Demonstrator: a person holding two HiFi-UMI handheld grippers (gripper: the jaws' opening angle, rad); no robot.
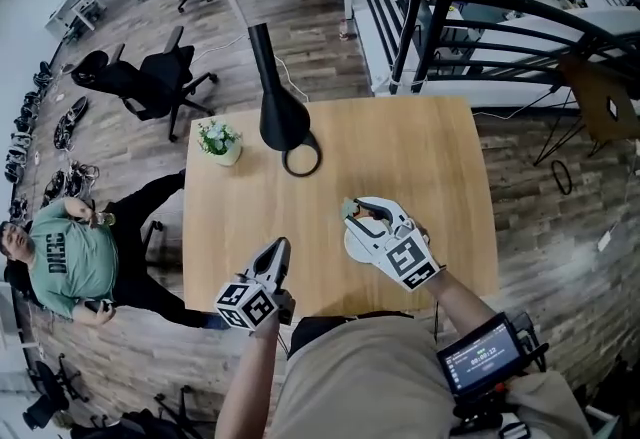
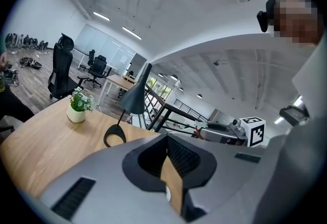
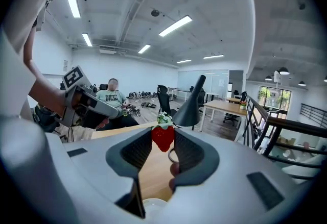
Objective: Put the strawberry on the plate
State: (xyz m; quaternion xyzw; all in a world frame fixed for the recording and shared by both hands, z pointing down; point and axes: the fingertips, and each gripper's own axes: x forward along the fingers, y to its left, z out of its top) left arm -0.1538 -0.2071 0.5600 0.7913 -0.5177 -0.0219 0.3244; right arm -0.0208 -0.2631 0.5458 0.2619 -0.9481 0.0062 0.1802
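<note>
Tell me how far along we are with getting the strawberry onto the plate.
Done: the red strawberry is off the wooden table, clamped in the right tool. In hand: it is held in the air close to the round white plate. Left: lower it and release it onto the plate. The left tool is shut and empty.

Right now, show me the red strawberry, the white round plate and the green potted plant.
red strawberry [image 3: 163, 137], right gripper view, red body
white round plate [image 1: 353, 247], head view, left rim
green potted plant [image 1: 218, 138], head view, leaves

Red strawberry, stem up, above white plate
</note>
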